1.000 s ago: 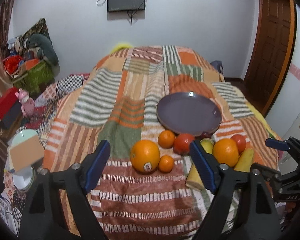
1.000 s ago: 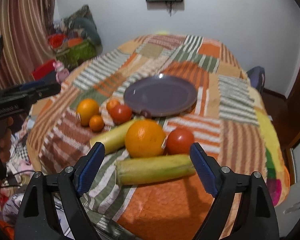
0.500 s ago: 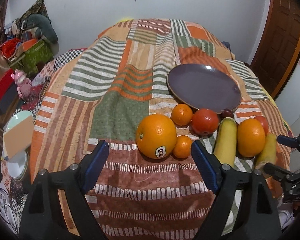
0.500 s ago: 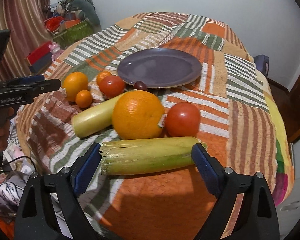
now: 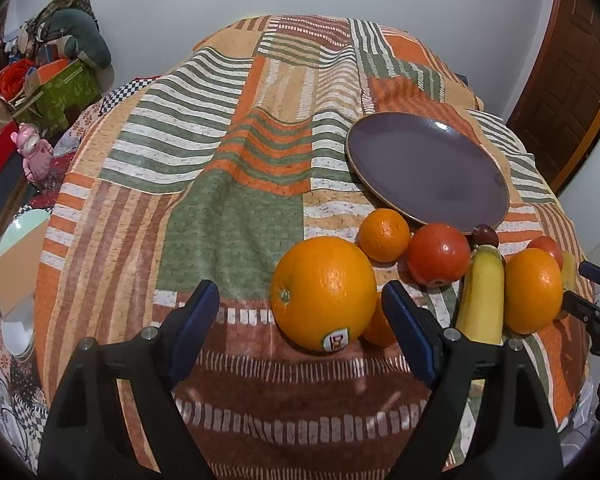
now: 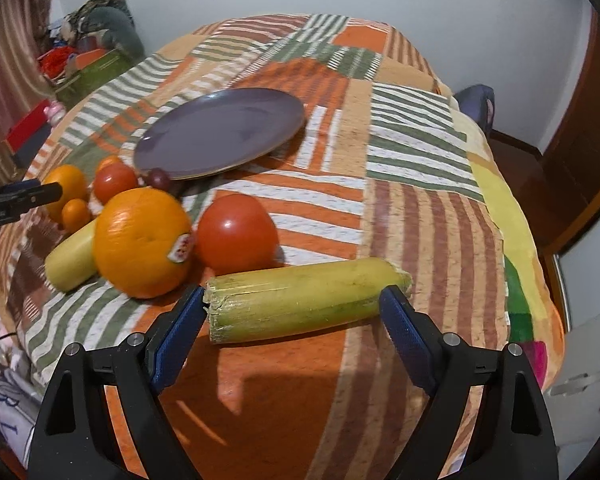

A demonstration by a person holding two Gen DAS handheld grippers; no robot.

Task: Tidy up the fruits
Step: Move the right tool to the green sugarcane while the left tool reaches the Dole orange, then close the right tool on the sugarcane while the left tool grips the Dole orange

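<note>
A purple plate [image 5: 428, 168] lies on the striped bedspread; it also shows in the right wrist view [image 6: 220, 132]. In front of it lie fruits. My left gripper [image 5: 300, 308] is open, its jaws wide apart just before a big stickered orange [image 5: 324, 292], with a small orange [image 5: 376, 324] half hidden behind the right finger. My right gripper [image 6: 292, 308] is open, its jaws at either end of a yellow-green banana piece [image 6: 304, 300] lying crosswise. Beside it sit a tomato [image 6: 236, 232] and a second big orange [image 6: 140, 240].
Other fruit: a small orange [image 5: 384, 234], a tomato [image 5: 438, 256], a grape [image 5: 485, 235], a banana [image 5: 482, 292] and an orange [image 5: 534, 288]. Boxes and clutter [image 5: 52, 76] stand left of the bed. A wooden door [image 5: 572, 68] is at right.
Both grippers have moved forward and down toward the fruit. The left now frames the big orange; the right now brackets the banana piece. Both stayed open.
</note>
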